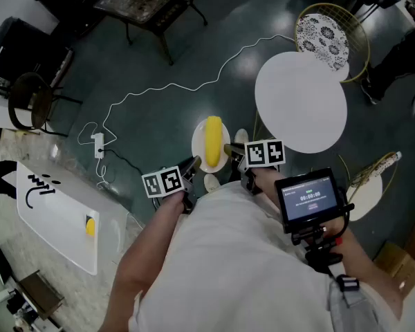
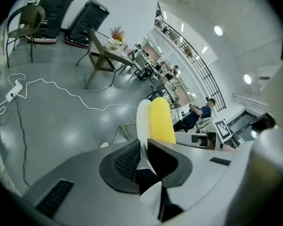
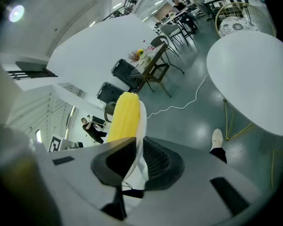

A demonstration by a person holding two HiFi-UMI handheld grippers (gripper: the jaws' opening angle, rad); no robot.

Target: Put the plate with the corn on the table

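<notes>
A small white plate (image 1: pixel 199 148) with a yellow corn cob (image 1: pixel 212 141) on it hangs in the air above the floor, held at both sides. My left gripper (image 1: pixel 193 166) is shut on the plate's near-left rim (image 2: pixel 142 117), the corn (image 2: pixel 161 120) just beyond its jaws. From the other side my right gripper (image 1: pixel 232 150) is shut on the right rim (image 3: pixel 140 126), next to the corn (image 3: pixel 123 117). The round white table (image 1: pixel 301 101) stands to the right and farther off, its top (image 3: pixel 254 74) bare.
A gold wire chair with a patterned seat (image 1: pixel 323 34) stands behind the table. A white cable (image 1: pixel 167 86) and power strip (image 1: pixel 97 146) lie on the grey floor. A dark table (image 1: pixel 150 3) sits far back; a white board (image 1: pixel 59 211) is at left. My shoe (image 3: pixel 217 139) shows below.
</notes>
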